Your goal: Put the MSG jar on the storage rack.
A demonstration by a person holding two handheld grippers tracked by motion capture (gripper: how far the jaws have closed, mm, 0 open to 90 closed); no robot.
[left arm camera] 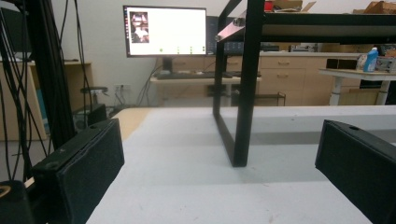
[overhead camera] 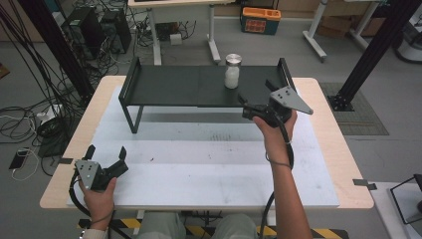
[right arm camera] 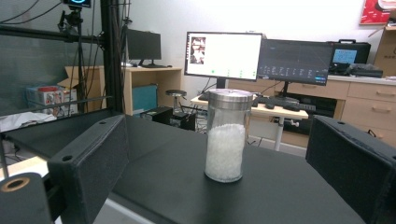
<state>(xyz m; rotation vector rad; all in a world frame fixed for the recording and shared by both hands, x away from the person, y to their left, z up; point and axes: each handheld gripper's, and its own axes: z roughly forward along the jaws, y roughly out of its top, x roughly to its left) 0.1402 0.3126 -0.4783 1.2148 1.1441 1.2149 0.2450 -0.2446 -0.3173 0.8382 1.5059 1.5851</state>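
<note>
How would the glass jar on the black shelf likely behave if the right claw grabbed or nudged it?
The jar looks rigid and smooth, so it may slip. Tall and narrow, it could tip if pushed near its metal lid. The white granules filling its lower half probably steady it.

High view looks down; both tool views sit low, sharing the black shelf [overhead camera: 199, 85]

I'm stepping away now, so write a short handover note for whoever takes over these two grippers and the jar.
Right gripper: open, holding nothing, at the front edge of the black shelf, aimed at the jar.
Left gripper: open, holding nothing, low over the white mat near the table's front left corner.
Jar: upright on the shelf, right of centre, metal lid on, roughly two-thirds full of white granules.
Done: approach lined up.
Left: likely close on the jar and lift it.
</note>
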